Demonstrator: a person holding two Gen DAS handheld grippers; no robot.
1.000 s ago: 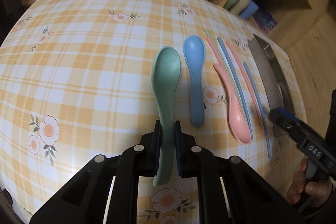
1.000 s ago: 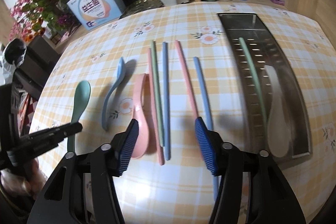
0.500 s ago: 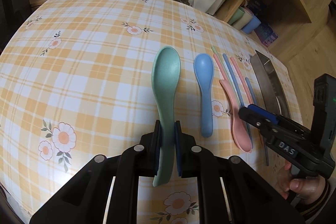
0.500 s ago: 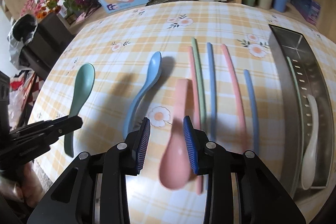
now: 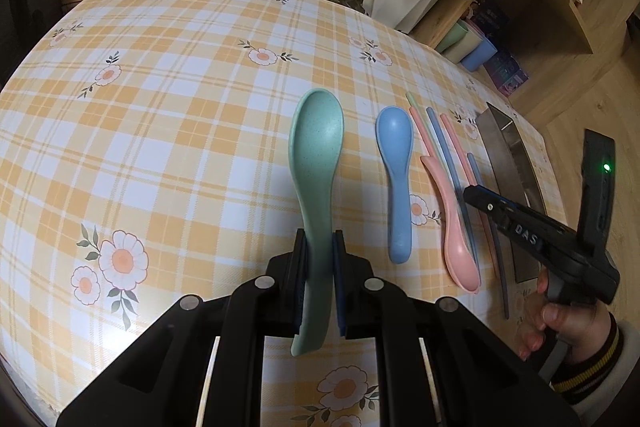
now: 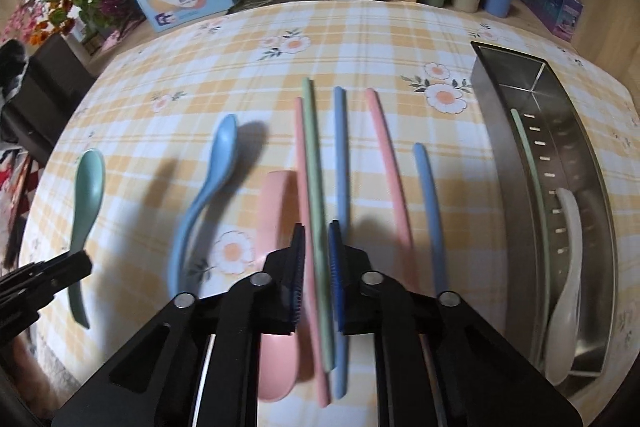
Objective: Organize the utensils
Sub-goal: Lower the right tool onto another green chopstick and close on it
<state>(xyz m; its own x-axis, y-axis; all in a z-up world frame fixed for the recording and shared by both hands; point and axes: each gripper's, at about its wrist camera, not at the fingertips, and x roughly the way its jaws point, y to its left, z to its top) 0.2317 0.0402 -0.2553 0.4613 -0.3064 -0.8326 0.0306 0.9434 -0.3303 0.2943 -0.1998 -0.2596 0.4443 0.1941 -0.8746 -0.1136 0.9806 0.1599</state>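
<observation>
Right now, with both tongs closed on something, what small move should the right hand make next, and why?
Probably lift the green chopstick straight up. The right tongs have just closed on it, and pink and blue chopsticks lie close on either side; its green mate already lies in the steel tray.

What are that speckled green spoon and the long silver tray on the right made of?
The green spoon looks like matte molded plastic, perhaps a wheat-straw blend: tiny dark flecks, no shine. The tray looks like brushed stainless steel: grey sheen, faint reflections, punched slots in its floor.
</observation>
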